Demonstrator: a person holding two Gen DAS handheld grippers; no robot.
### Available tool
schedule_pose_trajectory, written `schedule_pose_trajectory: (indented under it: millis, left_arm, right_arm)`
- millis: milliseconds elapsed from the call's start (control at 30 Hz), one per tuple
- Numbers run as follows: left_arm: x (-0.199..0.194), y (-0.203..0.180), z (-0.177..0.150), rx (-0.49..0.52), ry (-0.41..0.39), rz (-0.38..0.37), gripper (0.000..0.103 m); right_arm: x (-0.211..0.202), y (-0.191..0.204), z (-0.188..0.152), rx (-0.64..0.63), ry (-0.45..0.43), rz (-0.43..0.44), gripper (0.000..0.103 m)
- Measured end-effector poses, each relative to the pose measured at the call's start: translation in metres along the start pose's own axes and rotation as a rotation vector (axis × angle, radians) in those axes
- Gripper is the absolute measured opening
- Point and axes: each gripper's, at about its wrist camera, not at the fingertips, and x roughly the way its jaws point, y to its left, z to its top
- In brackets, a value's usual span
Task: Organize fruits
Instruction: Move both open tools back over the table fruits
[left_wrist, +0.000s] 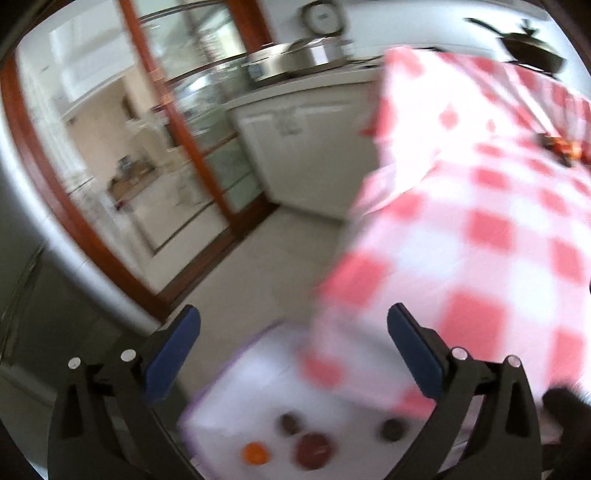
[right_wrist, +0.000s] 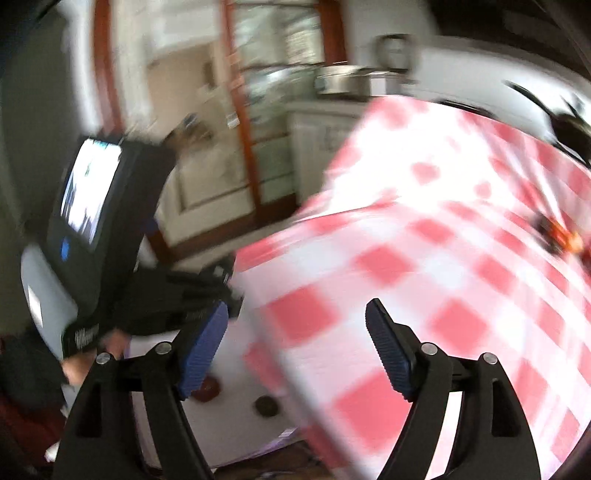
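Both views are blurred. My left gripper (left_wrist: 293, 332) is open with nothing between its blue pads. Below it lies a white surface with a purple edge (left_wrist: 221, 398). On it sit an orange fruit (left_wrist: 255, 453), a dark red fruit (left_wrist: 314, 450) and two small dark fruits (left_wrist: 289, 422) (left_wrist: 391, 430). My right gripper (right_wrist: 295, 332) is also open and empty, above the red-and-white checked tablecloth (right_wrist: 424, 258). The dark red fruit (right_wrist: 208, 393) shows partly behind its left finger, with a small dark fruit (right_wrist: 266, 406) beside it. More small fruits (right_wrist: 561, 236) (left_wrist: 561, 147) lie far right on the cloth.
The left hand-held unit with its lit screen (right_wrist: 88, 195) and a black-gloved hand (right_wrist: 177, 295) fill the left of the right wrist view. Behind stand a wood-framed glass door (left_wrist: 177, 122), white cabinets (left_wrist: 314, 147) with a metal pot (left_wrist: 295, 59), and a black pan (left_wrist: 532, 48).
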Motion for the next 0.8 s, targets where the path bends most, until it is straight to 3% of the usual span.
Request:
schedule_pose_trajectory:
  millis: [167, 333, 600, 700, 800]
  left_arm:
    - [0.009, -0.106, 0.04, 0.104, 0.0, -0.227, 0.102]
    - [0.023, -0.212, 0.076, 0.166, 0.01, -0.411, 0.101]
    - [0.049, -0.326, 0.119, 0.142, 0.046, -0.575, 0.101]
    - [0.049, -0.343, 0.136, 0.092, 0.018, -0.614, 0.101]
    - [0.058, -0.362, 0.147, 0.051, 0.044, -0.656, 0.101]
  right_arm:
    - [-0.026, -0.12, 0.004, 0.262, -0.036, -0.179, 0.077]
    - [-0.045, -0.232, -0.016, 0.48, -0.017, -0.333, 0.077]
    - [-0.06, -0.354, -0.05, 0.631, 0.022, -0.574, 0.077]
    - [-0.058, -0.404, -0.051, 0.679, 0.03, -0.657, 0.077]
    - [-0.052, -0.454, -0.046, 0.69, 0.067, -0.748, 0.077]
